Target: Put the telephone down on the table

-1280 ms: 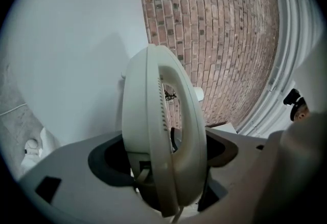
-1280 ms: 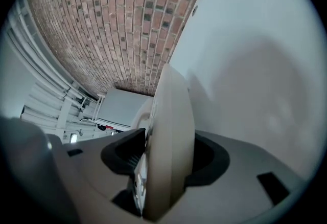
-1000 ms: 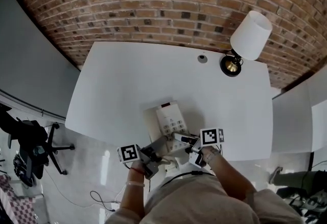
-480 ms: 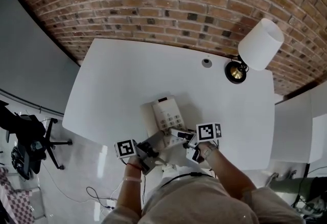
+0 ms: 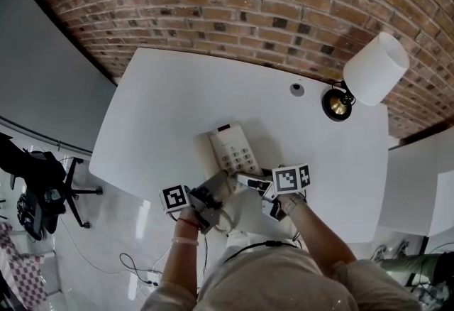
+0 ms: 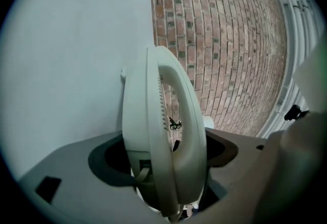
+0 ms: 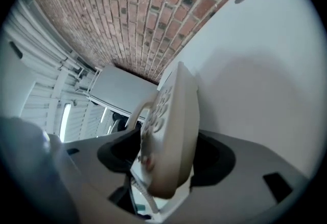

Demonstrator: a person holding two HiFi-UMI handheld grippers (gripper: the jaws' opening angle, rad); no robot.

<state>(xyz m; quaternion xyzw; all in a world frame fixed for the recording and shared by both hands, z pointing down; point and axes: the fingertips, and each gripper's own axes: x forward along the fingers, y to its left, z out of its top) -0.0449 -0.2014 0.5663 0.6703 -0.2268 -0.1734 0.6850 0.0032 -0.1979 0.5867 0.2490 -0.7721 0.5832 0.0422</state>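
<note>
A cream telephone (image 5: 231,150) with its handset on the cradle lies on the white table (image 5: 163,104) near the front edge. In the head view my left gripper (image 5: 215,186) reaches its near left corner and my right gripper (image 5: 250,181) its near right corner. In the left gripper view the telephone (image 6: 163,131), seen on edge, fills the left gripper (image 6: 166,169), which is shut on it. In the right gripper view the keypad side (image 7: 171,126) stands between the jaws of the right gripper (image 7: 166,166); these have just been opening and dark gaps show on either side.
A lamp with a white shade (image 5: 374,69) and brass base stands at the table's back right, with a round cable grommet (image 5: 296,89) beside it. A brick wall (image 5: 234,4) runs behind the table. A black office chair (image 5: 39,182) stands on the floor to the left.
Both grippers and the telephone have moved farther in over the table, away from the front edge. The telephone has turned a little, its far end swinging left.
</note>
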